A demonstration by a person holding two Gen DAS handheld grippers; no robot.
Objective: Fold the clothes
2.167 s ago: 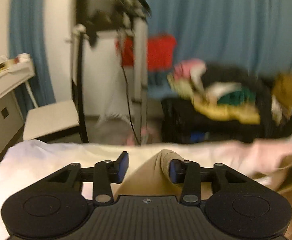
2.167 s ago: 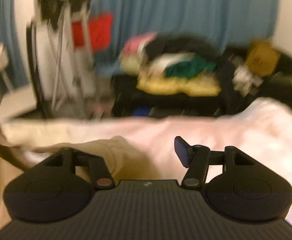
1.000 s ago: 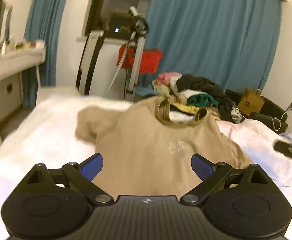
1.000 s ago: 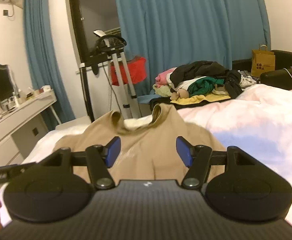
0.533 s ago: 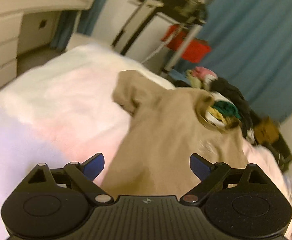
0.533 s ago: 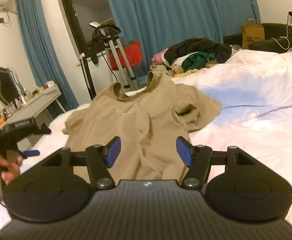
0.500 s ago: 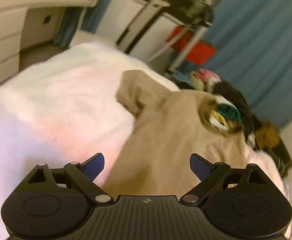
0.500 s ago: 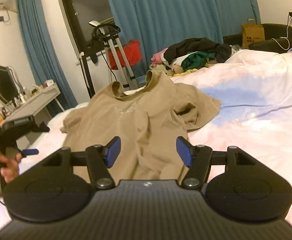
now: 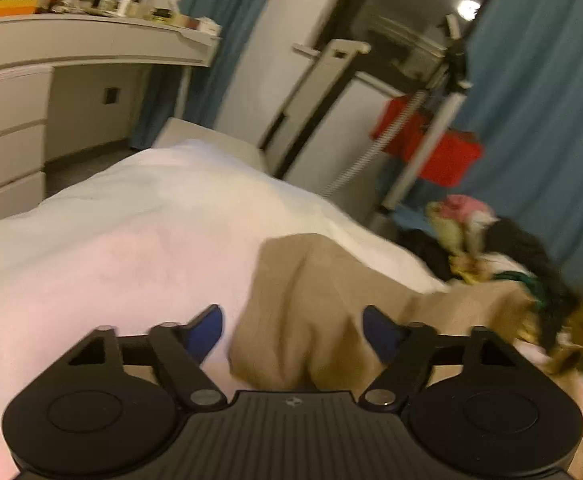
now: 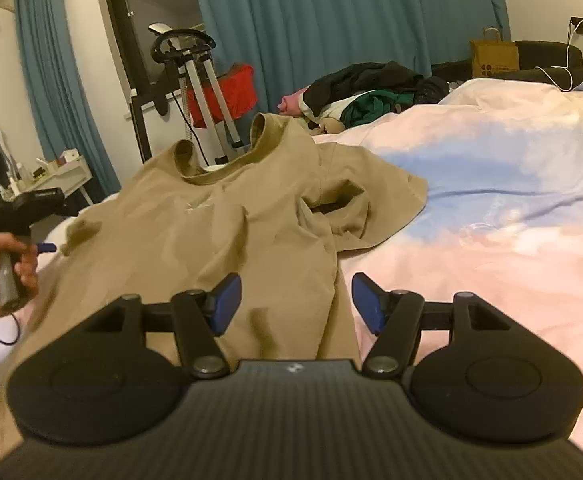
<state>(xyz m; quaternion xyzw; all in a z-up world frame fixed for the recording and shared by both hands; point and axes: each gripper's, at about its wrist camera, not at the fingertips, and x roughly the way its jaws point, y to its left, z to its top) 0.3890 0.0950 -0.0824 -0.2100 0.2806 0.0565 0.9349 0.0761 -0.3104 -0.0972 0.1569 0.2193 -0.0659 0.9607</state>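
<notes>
Tan cotton T-shirt (image 10: 227, 224), limp on the pink bed (image 10: 491, 240), wants pinching at its hems: left gripper (image 9: 293, 326) closing over a sleeve, right gripper (image 10: 295, 300) apart

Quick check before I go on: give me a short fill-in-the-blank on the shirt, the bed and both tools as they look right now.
1. The tan shirt lies spread on the ____.
2. The left tool is closing around the shirt's ____.
3. The right tool has its pads ____ of the shirt's hem.
4. The curtains are ____.

Missing words: bed; sleeve; clear; blue
</notes>
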